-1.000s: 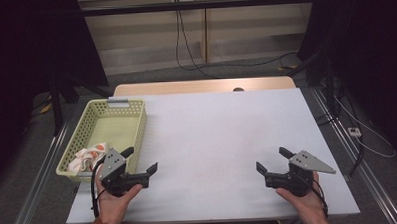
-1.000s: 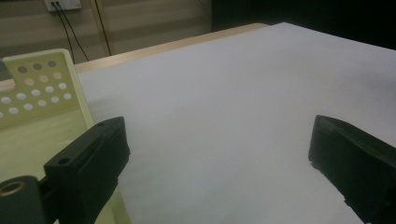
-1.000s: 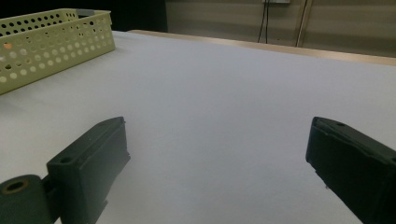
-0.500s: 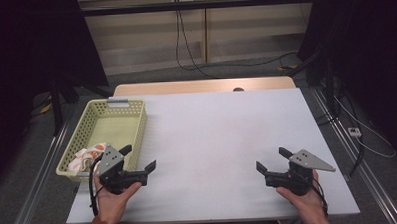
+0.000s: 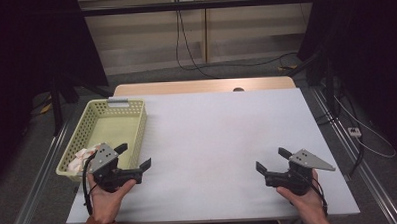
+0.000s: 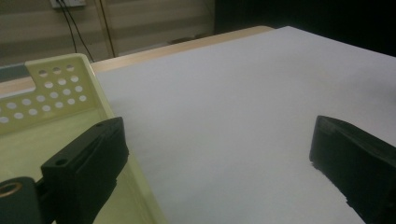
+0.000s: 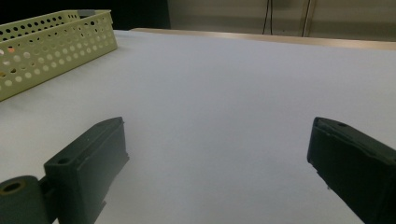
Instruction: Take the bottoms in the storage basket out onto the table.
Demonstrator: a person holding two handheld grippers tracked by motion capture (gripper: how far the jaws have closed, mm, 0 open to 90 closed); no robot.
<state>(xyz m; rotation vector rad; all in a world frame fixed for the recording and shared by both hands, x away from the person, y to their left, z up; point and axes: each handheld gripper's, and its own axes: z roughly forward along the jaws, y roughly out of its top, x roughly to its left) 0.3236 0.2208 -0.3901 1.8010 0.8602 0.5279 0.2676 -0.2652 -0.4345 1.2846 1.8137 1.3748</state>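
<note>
Both claws, left claw point(image 5: 134, 156) and right claw point(image 5: 271, 159), gape empty; basket point(image 5: 117, 111) cloth point(image 5: 81, 158) partly hidden.

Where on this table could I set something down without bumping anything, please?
The whole white tabletop between the left gripper and the right gripper is bare, back to the wooden strip at the far edge. The crowded part is the left edge: the yellow basket, with crumpled cloth at its near end.

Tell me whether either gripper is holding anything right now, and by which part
Nothing is held. The left gripper by the basket and the right gripper both have jaws wide apart with nothing between them.
</note>
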